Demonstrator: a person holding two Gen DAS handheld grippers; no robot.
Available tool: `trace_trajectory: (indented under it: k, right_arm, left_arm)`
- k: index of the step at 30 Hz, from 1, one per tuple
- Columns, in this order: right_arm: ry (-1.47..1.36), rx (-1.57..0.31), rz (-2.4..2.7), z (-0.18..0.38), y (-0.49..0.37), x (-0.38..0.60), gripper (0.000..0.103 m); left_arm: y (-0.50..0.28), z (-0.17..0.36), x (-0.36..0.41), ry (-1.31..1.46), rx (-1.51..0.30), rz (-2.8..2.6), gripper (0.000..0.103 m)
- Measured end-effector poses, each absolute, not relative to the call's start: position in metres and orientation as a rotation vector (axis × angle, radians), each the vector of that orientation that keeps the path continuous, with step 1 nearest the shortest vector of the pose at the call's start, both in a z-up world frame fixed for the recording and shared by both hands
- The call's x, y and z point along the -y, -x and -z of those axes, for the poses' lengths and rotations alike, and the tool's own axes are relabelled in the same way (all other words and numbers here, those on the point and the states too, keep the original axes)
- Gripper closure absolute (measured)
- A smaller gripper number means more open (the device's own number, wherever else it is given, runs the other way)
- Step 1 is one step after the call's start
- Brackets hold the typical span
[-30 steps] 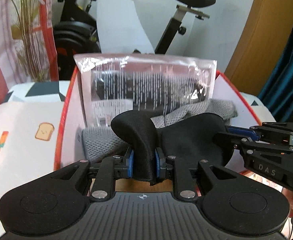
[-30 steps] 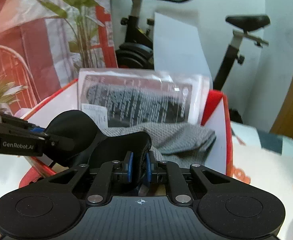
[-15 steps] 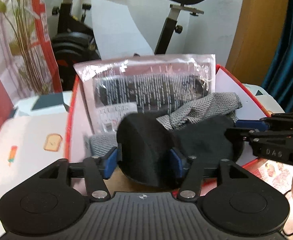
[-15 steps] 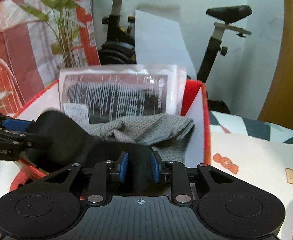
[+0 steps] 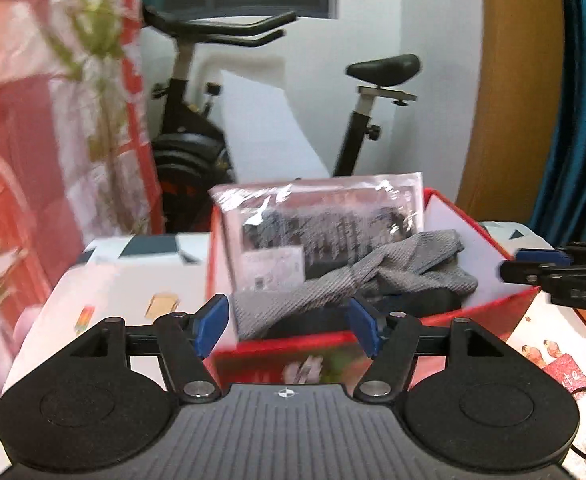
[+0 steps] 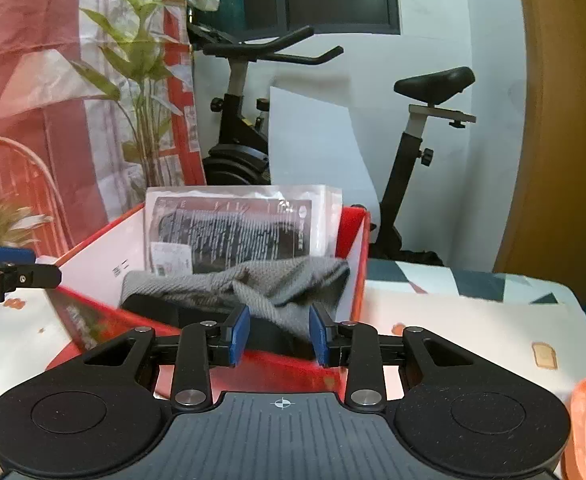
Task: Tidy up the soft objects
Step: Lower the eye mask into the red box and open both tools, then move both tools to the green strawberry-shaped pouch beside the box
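The black soft item (image 6: 181,314) now lies in the red box (image 6: 357,248) on the tabletop (image 6: 453,312), under the grey knitted cloth (image 6: 253,284) and in front of a bagged pack (image 6: 233,232). Left claw (image 5: 287,330) and right claw (image 6: 279,334) have just been opening and grip nothing. This placement looks finished; any remaining items are not visible.

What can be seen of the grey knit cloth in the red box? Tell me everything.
The grey knit cloth is a soft, coarse-ribbed fabric, crumpled and twisted into folds rather than laid flat. It lies inside the red box, draped over a black soft item beneath it, with one end reaching toward the box's right wall. Behind it a clear plastic packet stands upright. Neither gripper touches it.
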State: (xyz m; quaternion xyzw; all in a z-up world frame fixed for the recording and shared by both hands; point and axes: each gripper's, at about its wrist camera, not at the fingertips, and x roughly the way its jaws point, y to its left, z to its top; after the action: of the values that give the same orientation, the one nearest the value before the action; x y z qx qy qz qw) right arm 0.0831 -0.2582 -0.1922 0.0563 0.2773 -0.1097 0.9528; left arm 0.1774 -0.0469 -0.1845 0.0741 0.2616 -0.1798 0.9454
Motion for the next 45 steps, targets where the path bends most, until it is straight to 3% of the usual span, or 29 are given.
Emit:
trace_trajectory:
  k: [19, 24, 45]
  right_arm:
    - [-0.169, -0.668, 0.226, 0.257, -0.001, 0.231, 0.067]
    - [-0.171, -0.701, 0.181, 0.271, -0.001, 0.216, 0.054]
    - [-0.125, -0.791, -0.024, 0.294, -0.025, 0.153, 0.056]
  left_arm:
    - [-0.100, 0.255, 0.004, -0.008, -0.684, 0.283, 0.035]
    - [-0.087, 0.265, 0.006, 0.005, -0.689, 0.304, 0.035]
    - [-0.082, 0.285, 0.014, 0.068, -0.766, 0.418, 0.036]
